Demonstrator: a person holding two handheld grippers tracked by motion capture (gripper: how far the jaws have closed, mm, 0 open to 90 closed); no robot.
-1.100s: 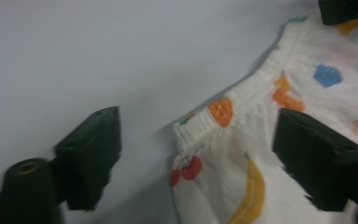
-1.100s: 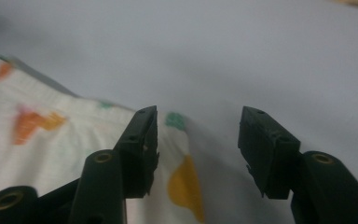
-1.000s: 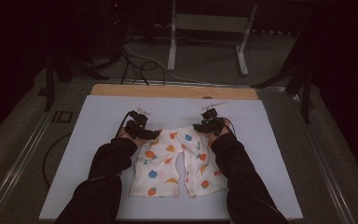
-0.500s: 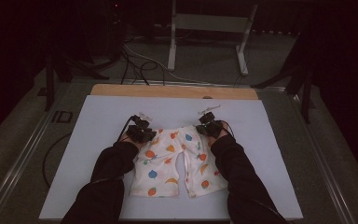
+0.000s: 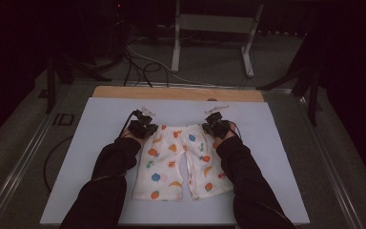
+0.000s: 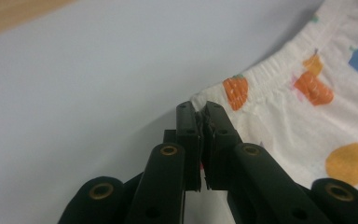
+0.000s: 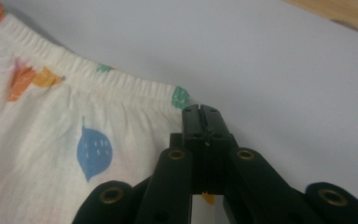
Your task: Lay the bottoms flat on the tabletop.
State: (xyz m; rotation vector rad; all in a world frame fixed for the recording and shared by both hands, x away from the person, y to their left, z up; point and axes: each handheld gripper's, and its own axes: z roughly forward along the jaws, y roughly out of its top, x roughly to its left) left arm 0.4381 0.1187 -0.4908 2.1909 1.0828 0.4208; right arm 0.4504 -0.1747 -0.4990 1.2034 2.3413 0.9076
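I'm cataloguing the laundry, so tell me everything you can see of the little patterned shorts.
The shorts are small, of white soft-looking knit cloth printed with orange, blue and green fruit, with a gathered elastic waistband. They lie flat on the white table sheet, waistband away from the person, both legs spread towards them. The left gripper and right gripper have just closed, each pinching a waistband corner.

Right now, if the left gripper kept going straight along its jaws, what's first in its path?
Past the shorts' waistband corner that the left gripper is shut on, bare white mat, then probably the wooden table edge; depth is unclear.
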